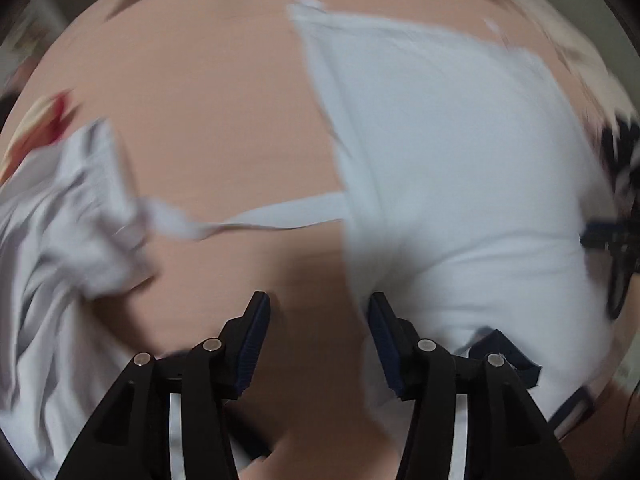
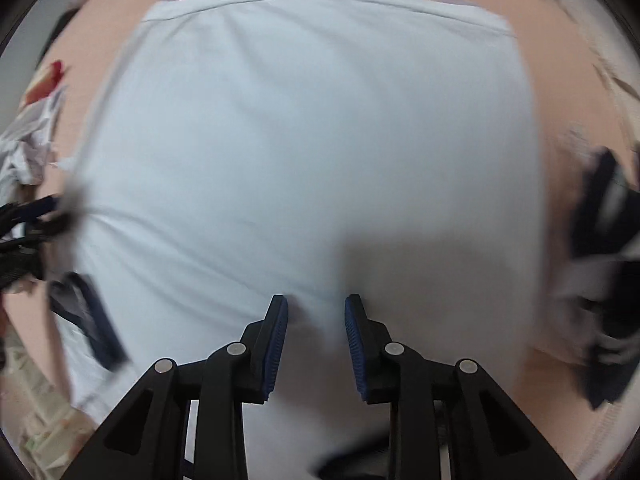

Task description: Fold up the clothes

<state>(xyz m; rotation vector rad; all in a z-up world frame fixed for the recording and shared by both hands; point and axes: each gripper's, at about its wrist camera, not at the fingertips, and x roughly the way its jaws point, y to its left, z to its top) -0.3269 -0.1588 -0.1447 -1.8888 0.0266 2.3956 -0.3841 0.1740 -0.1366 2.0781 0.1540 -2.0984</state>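
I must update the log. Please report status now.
Left gripper open, empty. Right gripper open above white garment. Crumpled pile lies aside.

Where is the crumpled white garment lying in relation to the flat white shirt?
In the left wrist view the crumpled white garment lies at the left edge of the peach surface, apart from the flat white shirt on the right.

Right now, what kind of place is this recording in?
Probably a home, on a bed: a peach sheet under a spread white garment, a crumpled clothes pile beside it.
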